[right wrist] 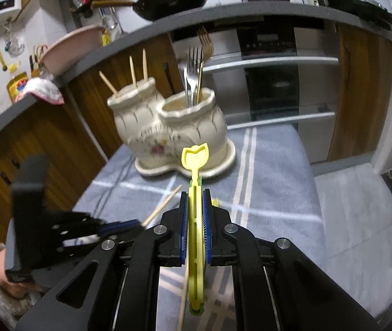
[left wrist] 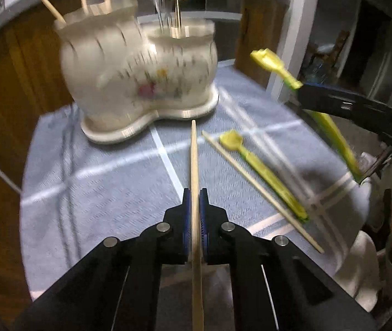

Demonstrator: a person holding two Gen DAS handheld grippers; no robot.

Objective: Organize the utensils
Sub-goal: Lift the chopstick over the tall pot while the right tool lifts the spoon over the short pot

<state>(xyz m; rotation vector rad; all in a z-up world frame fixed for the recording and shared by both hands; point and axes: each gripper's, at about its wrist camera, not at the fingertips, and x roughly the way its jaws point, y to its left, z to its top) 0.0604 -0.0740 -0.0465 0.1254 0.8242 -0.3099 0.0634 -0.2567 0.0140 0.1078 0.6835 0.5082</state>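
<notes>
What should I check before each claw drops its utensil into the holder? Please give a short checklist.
1. Left claw shut on chopstick: ok.
2. Right claw shut on yellow utensil: ok.
3. Ceramic holder upright on cloth: ok.
4. Chopstick compartment has room: ok.
5. Fork compartment has room: ok.
6. Depth of the compartments: cannot tell.
</notes>
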